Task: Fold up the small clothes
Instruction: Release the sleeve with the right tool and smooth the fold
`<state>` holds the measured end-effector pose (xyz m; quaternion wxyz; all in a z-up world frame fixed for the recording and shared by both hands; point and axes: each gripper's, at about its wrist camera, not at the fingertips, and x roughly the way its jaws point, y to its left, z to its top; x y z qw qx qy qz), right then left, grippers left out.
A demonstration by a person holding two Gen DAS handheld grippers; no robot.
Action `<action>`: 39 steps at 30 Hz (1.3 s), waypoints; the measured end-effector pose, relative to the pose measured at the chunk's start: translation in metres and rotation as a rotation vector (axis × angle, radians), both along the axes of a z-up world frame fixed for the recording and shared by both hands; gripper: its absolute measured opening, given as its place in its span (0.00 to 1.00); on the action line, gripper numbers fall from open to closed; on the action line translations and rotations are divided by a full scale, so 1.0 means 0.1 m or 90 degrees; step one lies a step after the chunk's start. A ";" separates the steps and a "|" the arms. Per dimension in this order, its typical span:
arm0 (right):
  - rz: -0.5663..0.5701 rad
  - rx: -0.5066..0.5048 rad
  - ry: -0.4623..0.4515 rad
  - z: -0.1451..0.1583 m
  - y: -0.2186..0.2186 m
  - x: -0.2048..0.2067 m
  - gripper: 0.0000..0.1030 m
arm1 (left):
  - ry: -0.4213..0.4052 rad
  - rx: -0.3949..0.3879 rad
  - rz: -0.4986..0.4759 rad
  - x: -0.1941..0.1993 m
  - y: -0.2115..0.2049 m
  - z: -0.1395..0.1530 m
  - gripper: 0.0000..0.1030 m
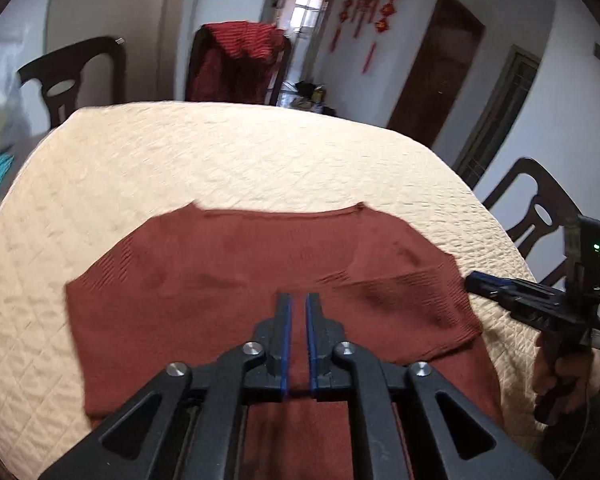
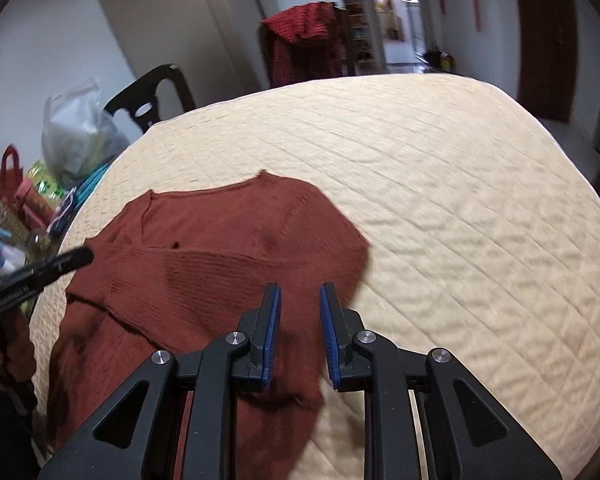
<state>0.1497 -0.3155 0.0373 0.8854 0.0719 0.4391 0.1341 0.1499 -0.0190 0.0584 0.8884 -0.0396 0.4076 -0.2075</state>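
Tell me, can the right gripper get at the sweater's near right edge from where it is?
Probably yes: the right gripper hangs open just over the sweater edge, with nothing between them.

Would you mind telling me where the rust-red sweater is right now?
The rust-red sweater lies on the cream quilted table cover, at its near edge, below the left gripper, with the right gripper over its right edge.

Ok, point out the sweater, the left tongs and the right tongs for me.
sweater (image 1: 236,264): left wrist view, on the flat middle of its body.
left tongs (image 1: 298,304): left wrist view, midway between the fingertips.
right tongs (image 2: 299,294): right wrist view, midway between the fingertips.
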 end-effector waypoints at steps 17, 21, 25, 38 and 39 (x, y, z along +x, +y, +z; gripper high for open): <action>-0.004 -0.072 -0.001 -0.08 -0.06 0.08 0.16 | 0.019 0.082 -0.008 0.19 -0.21 -0.38 0.15; -0.020 -0.075 0.013 -0.11 -0.13 0.04 0.16 | 0.021 0.078 -0.006 0.16 -0.21 -0.34 0.15; 0.015 -0.063 -0.028 0.08 -0.03 -0.29 0.16 | -0.018 0.064 -0.028 -0.11 -0.18 -0.18 0.15; 0.046 -0.075 -0.028 0.05 0.15 -0.63 0.16 | -0.040 0.084 0.008 -0.40 0.12 -0.18 0.19; 0.043 -0.075 -0.016 -0.01 0.15 -0.62 0.16 | -0.043 0.085 0.023 -0.41 0.20 -0.17 0.19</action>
